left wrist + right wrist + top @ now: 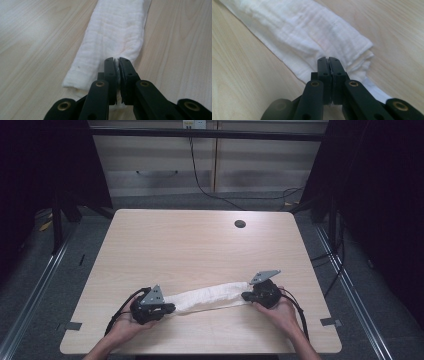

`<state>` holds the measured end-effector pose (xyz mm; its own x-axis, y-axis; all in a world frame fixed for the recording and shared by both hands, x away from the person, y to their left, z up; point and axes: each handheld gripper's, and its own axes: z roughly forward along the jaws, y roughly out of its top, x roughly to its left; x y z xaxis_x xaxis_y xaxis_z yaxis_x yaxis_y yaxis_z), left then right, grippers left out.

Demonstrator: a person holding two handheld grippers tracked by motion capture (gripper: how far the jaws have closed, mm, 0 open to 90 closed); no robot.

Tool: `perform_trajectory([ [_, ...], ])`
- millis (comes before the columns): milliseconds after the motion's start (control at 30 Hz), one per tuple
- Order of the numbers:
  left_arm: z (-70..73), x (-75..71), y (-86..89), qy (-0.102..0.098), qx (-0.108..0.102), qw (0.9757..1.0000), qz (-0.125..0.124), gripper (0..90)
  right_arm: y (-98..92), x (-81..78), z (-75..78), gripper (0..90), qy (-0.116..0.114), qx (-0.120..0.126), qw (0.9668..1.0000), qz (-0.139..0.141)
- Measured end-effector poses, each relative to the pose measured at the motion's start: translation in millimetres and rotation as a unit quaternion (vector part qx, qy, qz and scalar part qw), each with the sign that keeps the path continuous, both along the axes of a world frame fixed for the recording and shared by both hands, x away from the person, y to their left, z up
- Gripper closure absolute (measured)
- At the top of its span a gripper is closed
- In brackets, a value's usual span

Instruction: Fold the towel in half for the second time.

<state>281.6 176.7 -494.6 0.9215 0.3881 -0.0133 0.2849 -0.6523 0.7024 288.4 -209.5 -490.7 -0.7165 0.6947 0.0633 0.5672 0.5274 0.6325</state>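
In the high view, both ends of the white cloth (pixel 210 296) are hidden under the left gripper (pixel 170 308) and the right gripper (pixel 246 296). The person's arms are cut off by the bottom edge. In the left gripper view, the far end of the cloth (pixel 112 37) runs off the top of the frame. In the right gripper view, the cloth (pixel 299 35) runs off the upper left corner, and the black part at the lower left is blurry.
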Motion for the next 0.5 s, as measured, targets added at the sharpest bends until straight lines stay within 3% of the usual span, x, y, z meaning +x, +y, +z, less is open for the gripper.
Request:
perform_trajectory([
  [167,-0.9,0.2,-0.6,-0.005,-0.003,1.0,0.008,85.3,-4.4,-6.2,1.4,88.8,-0.013,-0.015,0.9997,-0.013],
  [333,-1.7,1.9,1.4,0.0,-0.007,0.9998,0.019,85.3,-11.5,-18.3,6.4,88.7,-0.029,-0.001,0.9993,-0.023],
  [500,-2.7,3.5,2.2,0.001,-0.013,0.9996,0.024,85.3,-16.0,-30.3,2.5,88.5,-0.023,0.012,0.9994,-0.025],
])
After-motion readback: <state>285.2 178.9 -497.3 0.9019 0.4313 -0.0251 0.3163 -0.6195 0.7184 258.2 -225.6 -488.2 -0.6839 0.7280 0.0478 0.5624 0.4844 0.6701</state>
